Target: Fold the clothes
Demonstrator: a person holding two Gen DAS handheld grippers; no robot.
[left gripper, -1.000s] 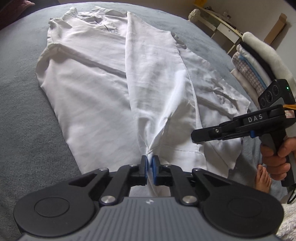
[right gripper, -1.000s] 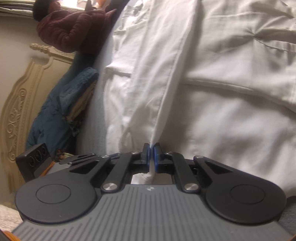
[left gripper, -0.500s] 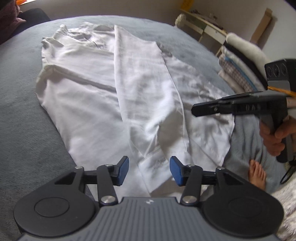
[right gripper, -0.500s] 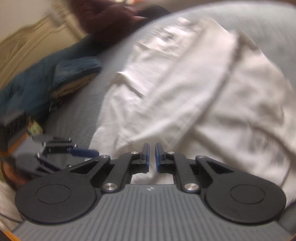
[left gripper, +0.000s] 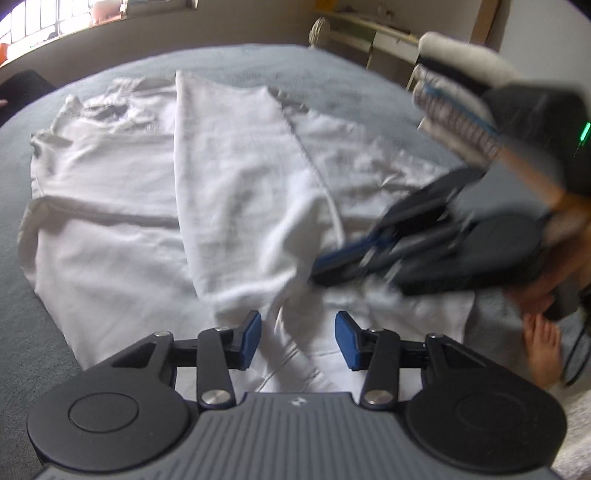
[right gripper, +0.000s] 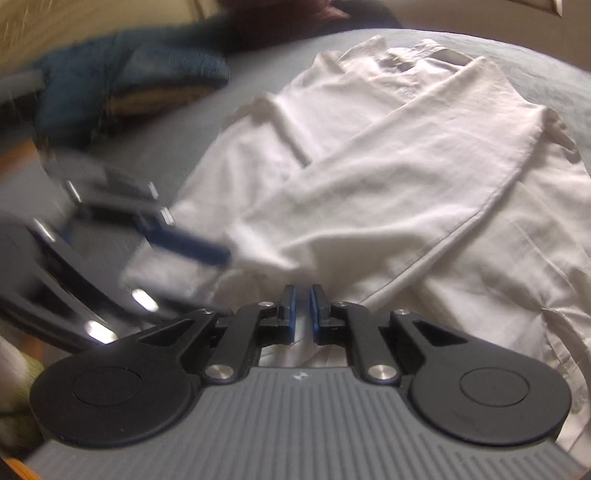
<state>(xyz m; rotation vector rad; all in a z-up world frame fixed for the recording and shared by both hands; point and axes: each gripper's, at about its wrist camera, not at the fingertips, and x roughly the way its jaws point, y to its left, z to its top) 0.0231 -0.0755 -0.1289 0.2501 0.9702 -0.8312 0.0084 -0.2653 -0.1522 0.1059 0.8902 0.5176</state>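
Observation:
A white shirt (left gripper: 240,184) lies spread on the grey bed (left gripper: 33,332), collar at the far end, with one side panel folded lengthwise over its middle. My left gripper (left gripper: 297,343) hovers open over the shirt's near hem with nothing between its blue pads. The right gripper (left gripper: 318,267), blurred by motion, reaches in from the right with its tips at the folded panel's lower end. In the right wrist view the right gripper (right gripper: 303,310) has its jaws a narrow slit apart, holding nothing, just above the shirt (right gripper: 388,166). The blurred left gripper (right gripper: 195,236) is at the left.
A stack of folded clothes (left gripper: 454,110) stands at the bed's right edge, with a pale shelf unit (left gripper: 369,33) behind it. A pile of blue and dark clothes (right gripper: 129,85) lies beside the shirt. A person's bare foot (left gripper: 543,350) shows below the right gripper.
Both grippers have let go of the shirt's folded panel, which now lies on the shirt. The left jaws have opened wide. The right gripper has swung in toward the panel's lower end.

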